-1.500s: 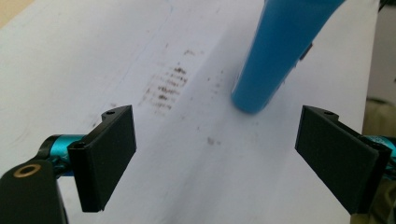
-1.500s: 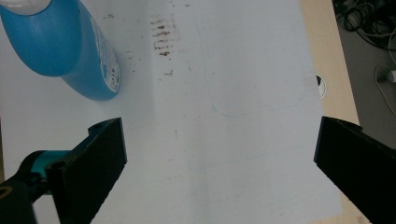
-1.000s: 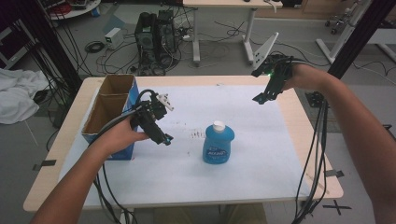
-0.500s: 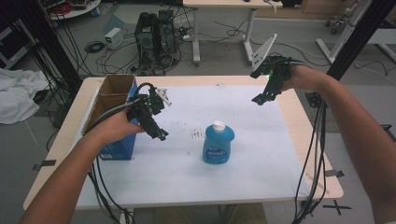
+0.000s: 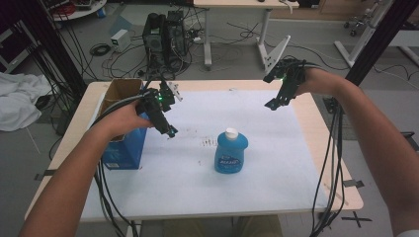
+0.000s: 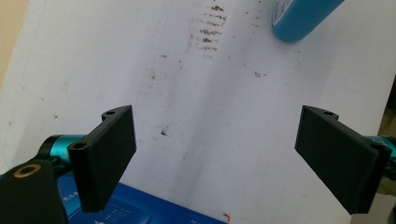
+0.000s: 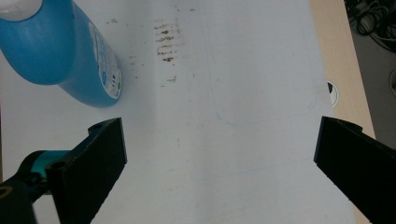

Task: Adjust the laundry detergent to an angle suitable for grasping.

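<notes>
The blue bottle (image 5: 230, 152) stands upright on the white sheet (image 5: 276, 163) that covers the desk (image 5: 316, 123), and I take this bottle as the landmark. It has a white cap on top and a label on its front.

Your left gripper (image 5: 165, 126) hangs in the air to the left of the bottle and a little behind it, near but not touching it. Its fingers (image 6: 105, 156) are spread wide and they hold nothing. In the left gripper view you see only the white sheet between them, and the base of the bottle (image 6: 301, 18) sits far up at the top right.

Your right gripper (image 5: 274, 102) is raised to the right of the bottle and farther back, well apart from it. Its fingers (image 7: 93, 163) are also spread wide, with nothing between them. In the right gripper view the bottle (image 7: 60, 51) lies at the top left, beyond the left finger.

A blue box (image 5: 124, 148) with an open cardboard top stands to the left of the bottle, at the left side of the desk, and your left hand (image 5: 129, 118) is over it. Some small brown marks (image 5: 207, 142) are on the sheet just left of the bottle.
</notes>
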`<state>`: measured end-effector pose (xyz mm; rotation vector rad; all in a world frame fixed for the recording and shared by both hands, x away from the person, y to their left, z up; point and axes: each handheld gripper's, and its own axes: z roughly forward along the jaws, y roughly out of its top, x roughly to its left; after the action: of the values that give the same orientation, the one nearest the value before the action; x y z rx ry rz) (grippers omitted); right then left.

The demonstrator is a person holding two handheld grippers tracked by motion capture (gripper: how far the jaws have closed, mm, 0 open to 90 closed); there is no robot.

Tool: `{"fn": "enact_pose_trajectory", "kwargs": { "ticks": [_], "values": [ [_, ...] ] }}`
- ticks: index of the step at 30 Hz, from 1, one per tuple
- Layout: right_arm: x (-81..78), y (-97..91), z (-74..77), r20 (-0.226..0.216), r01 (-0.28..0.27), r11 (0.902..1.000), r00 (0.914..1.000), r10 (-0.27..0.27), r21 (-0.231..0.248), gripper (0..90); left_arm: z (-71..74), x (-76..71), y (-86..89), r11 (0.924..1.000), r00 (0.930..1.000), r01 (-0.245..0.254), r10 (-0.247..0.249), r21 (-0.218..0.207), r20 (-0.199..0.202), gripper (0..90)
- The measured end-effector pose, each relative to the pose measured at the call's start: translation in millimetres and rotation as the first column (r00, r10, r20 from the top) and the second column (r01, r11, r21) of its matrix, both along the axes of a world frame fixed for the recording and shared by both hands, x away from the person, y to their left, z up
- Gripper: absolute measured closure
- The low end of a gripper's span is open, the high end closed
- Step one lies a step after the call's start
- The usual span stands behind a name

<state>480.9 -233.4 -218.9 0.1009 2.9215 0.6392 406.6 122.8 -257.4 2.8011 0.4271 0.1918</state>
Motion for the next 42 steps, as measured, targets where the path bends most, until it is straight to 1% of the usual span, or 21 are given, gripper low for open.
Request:
{"fn": "enact_pose_trajectory", "kwargs": {
  "ticks": [5, 6, 9, 10, 11, 13, 14, 15, 18, 20, 21, 25, 27, 28, 32, 33, 34, 35, 40, 41, 42],
  "values": [
    [4.3, 5.0, 0.2, -0.006, -0.002, 0.9997, 1.0, 0.002, 0.023, 1.4, -0.3, -2.5, 0.9, 1.0, 1.0, 0.007, -0.007, 0.003, -0.004, 12.5],
    [4.4, 6.9, 0.2, -0.007, -0.003, 0.9997, 1.0, 0.004, 0.025, 1.4, -1.1, -3.4, 1.4, 1.0, 1.0, 0.006, -0.006, -0.005, -0.003, 12.5],
    [5.4, 14.8, -0.2, -0.006, -0.018, 0.9996, 0.9998, 0.018, 0.023, 1.4, -2.2, -5.5, 2.4, 0.9999, 0.9999, 0.008, -0.008, -0.006, -0.008, 12.5],
    [6.0, 17.1, -0.5, -0.005, -0.024, 0.9994, 0.9997, 0.024, 0.023, 1.4, -2.1, -5.8, 2.8, 0.9999, 0.9998, 0.016, -0.016, 0.003, -0.014, 12.5],
    [6.4, 19.2, -1.0, -0.006, -0.024, 0.9995, 0.9997, 0.024, 0.021, 1.4, -3.4, -6.8, 3.0, 0.9999, 0.9999, 0.011, -0.011, -0.005, -0.01, 12.5],
    [7.7, 22.2, -2.1, -0.007, -0.026, 0.9995, 0.9996, 0.026, 0.019, 1.4, -3.2, -7.6, 3.8, 0.9999, 0.9998, 0.016, -0.016, 0.001, -0.014, 12.5],
    [8.6, 23.2, -2.6, -0.007, -0.031, 0.9993, 0.9995, 0.031, 0.022, 1.4, -2.4, -7.4, 4.7, 0.9995, 0.9994, 0.029, -0.029, 0.011, -0.017, 12.5],
    [8.9, 23.9, -3.0, -0.006, -0.026, 0.9994, 0.9996, 0.026, 0.023, 1.4, -2.9, -8.0, 5.0, 0.9996, 0.9995, 0.027, -0.027, 0.006, -0.018, 12.5],
    [9.7, 24.8, -3.3, -0.01, -0.022, 0.9995, 0.9997, 0.022, 0.023, 1.4, -2.8, -7.8, 6.1, 0.9996, 0.9995, 0.029, -0.028, 0.005, -0.013, 12.5],
    [10.2, 25.3, -3.9, -0.008, -0.028, 0.9993, 0.9996, 0.028, 0.026, 1.4, -3.0, -8.6, 6.0, 0.9998, 0.9998, 0.018, -0.018, -0.011, -0.012, 12.5],
    [10.5, 25.3, -4.1, -0.009, -0.029, 0.9993, 0.9995, 0.029, 0.024, 1.4, -1.5, -8.3, 5.9, 0.9997, 0.9996, 0.025, -0.025, -0.001, -0.011, 12.5],
    [9.0, 25.5, -4.0, -0.013, -0.031, 0.9994, 0.9994, 0.032, 0.014, 1.4, 0.5, -9.1, 6.1, 0.9994, 0.9995, 0.032, -0.032, -0.011, 0.002, 12.5],
    [7.5, 25.6, -3.6, -0.015, -0.032, 0.9993, 0.9994, 0.033, 0.02, 1.4, 0.5, -10.7, 5.7, 0.9995, 0.9997, 0.023, -0.023, -0.02, 0.004, 12.6],
    [7.3, 25.1, -2.8, -0.016, -0.029, 0.9994, 0.9994, 0.029, 0.017, 1.4, 1.5, -10.9, 5.5, 0.9996, 0.9996, 0.026, -0.026, -0.009, 0.006, 12.5],
    [6.0, 23.5, -2.2, -0.013, -0.03, 0.9994, 0.9995, 0.03, 0.016, 1.4, 0.5, -11.2, 5.7, 0.9994, 0.9996, 0.026, -0.026, -0.022, 0.012, 12.5],
    [5.6, 22.7, -1.8, -0.01, -0.031, 0.9994, 0.9995, 0.031, 0.014, 1.4, 1.0, -10.5, 5.9, 0.9993, 0.9993, 0.036, -0.036, -0.01, 0.013, 12.5],
    [5.2, 22.3, -1.4, -0.009, -0.034, 0.9993, 0.9994, 0.034, 0.017, 1.4, -0.2, -11.1, 5.4, 0.9993, 0.9995, 0.029, -0.028, -0.024, 0.013, 12.5],
    [4.4, 21.6, -0.6, -0.007, -0.031, 0.9994, 0.9995, 0.031, 0.016, 1.4, 0.4, -10.8, 5.3, 0.9992, 0.9993, 0.036, -0.036, -0.016, 0.014, 12.5],
    [1.6, 21.7, 1.0, -0.004, -0.028, 0.9995, 0.9996, 0.028, 0.018, 1.4, 0.4, -11.9, 6.0, 0.999, 0.9993, 0.034, -0.034, -0.028, 0.015, 12.5],
    [1.2, 21.8, 1.2, -0.006, -0.028, 0.9995, 0.9996, 0.028, 0.014, 1.4, 1.3, -11.8, 6.6, 0.999, 0.9991, 0.039, -0.039, -0.021, 0.015, 12.5],
    [0.4, 22.0, 1.1, -0.005, -0.028, 0.9995, 0.9996, 0.028, 0.012, 1.4, -0.4, -13.4, 6.5, 0.9986, 0.9996, 0.021, -0.02, -0.048, 0.021, 12.5]
  ]
}}
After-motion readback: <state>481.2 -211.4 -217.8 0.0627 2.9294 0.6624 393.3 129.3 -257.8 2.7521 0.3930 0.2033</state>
